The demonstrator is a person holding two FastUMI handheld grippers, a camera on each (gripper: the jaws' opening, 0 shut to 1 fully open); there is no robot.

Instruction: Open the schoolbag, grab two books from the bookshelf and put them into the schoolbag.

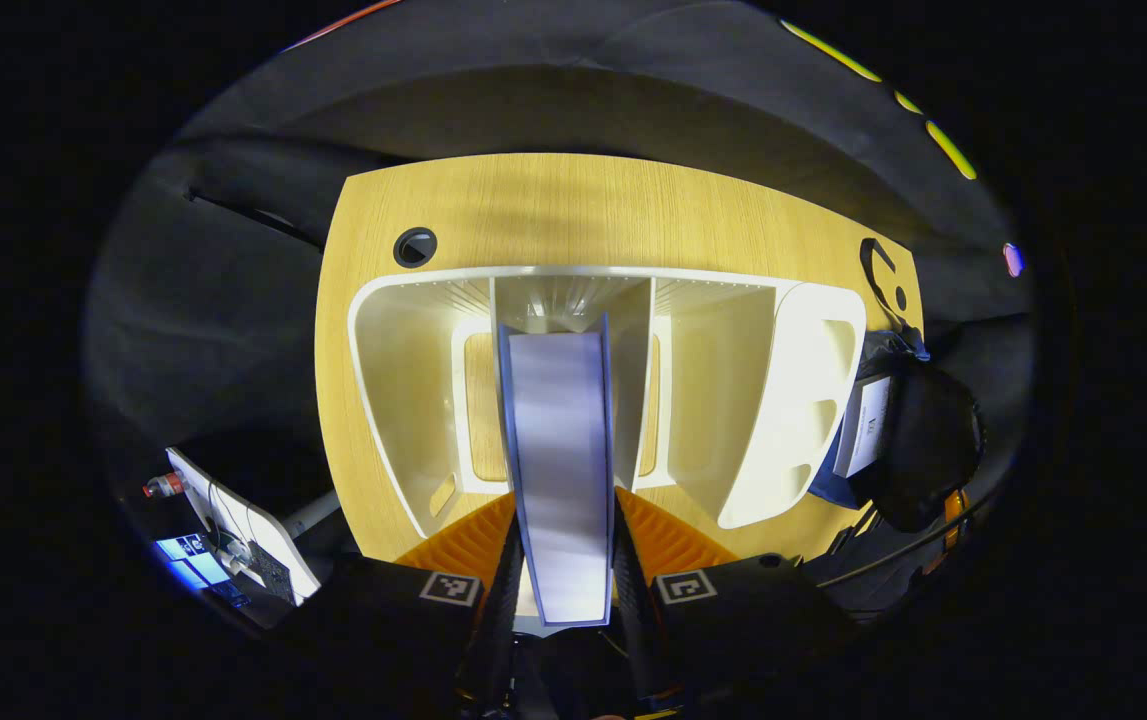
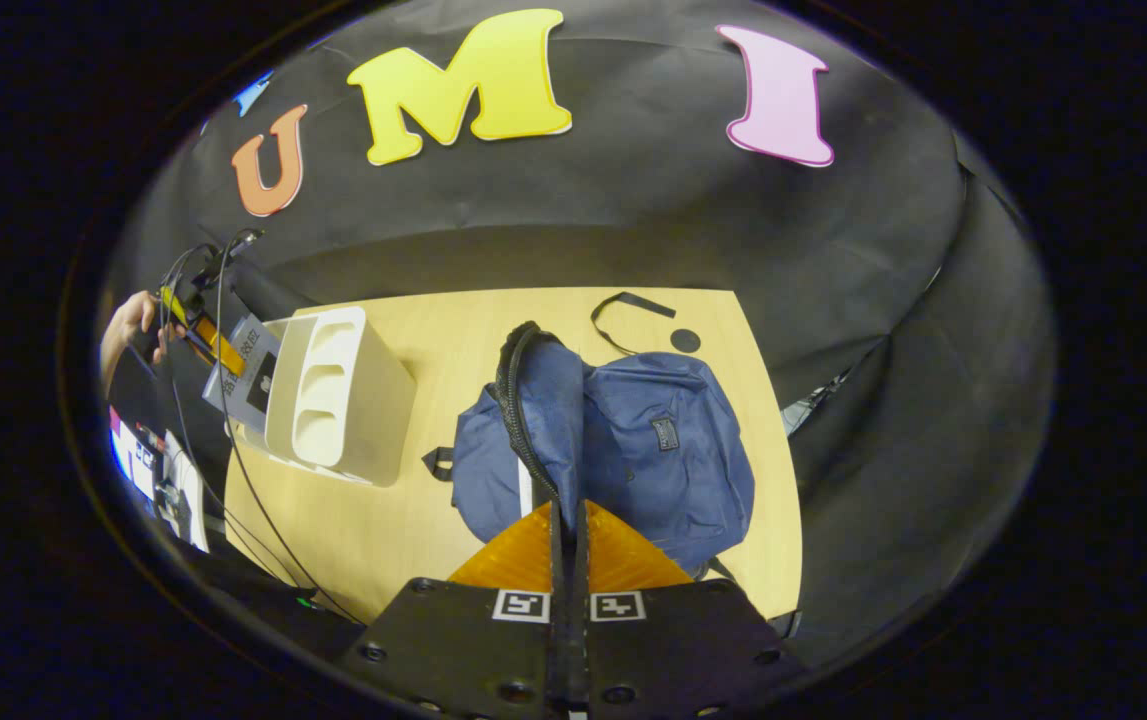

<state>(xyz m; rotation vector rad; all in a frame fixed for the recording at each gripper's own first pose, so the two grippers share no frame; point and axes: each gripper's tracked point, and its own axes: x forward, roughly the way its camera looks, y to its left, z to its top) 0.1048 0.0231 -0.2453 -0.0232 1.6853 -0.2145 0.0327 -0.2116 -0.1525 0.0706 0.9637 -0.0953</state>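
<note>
Schoolbag point(image 2: 668, 450): blue, slumped on the wooden table point(image 2: 403, 520), right of centre in the right gripper view. Its zipped edge point(image 2: 523, 420) is lifted into a dark ridge that runs down to the right gripper point(image 2: 567, 540). That gripper's fingers are pressed together with the bag's edge pinched between them, so it is clenched on the schoolbag. A loose black strap point(image 2: 628, 305) lies on the table behind the bag, near a dark round hole point(image 2: 685, 340) in the tabletop.

Book point(image 1: 561, 470): held on edge, its pale page side facing the left gripper's camera, thin blue covers on both flanks. The left gripper point(image 1: 563, 560) has a finger against each cover, grasping the book. The book stands above and in front of the white bookshelf point(image 1: 413, 400), in line with its middle compartment; whether it touches the shelf, I cannot tell.

Bookshelf: white, with dividers and cut-out side panels, standing on the table well left of the schoolbag in the right gripper view. Beside it there, a hand point(image 2: 128, 325) holds the other gripper with the book's cover showing.

In the left gripper view, the schoolbag point(image 1: 923, 440) appears dark at the right edge, open, with a white book point(image 1: 868, 425) inside. A monitor point(image 1: 233, 525) sits off the table at lower left.
</note>
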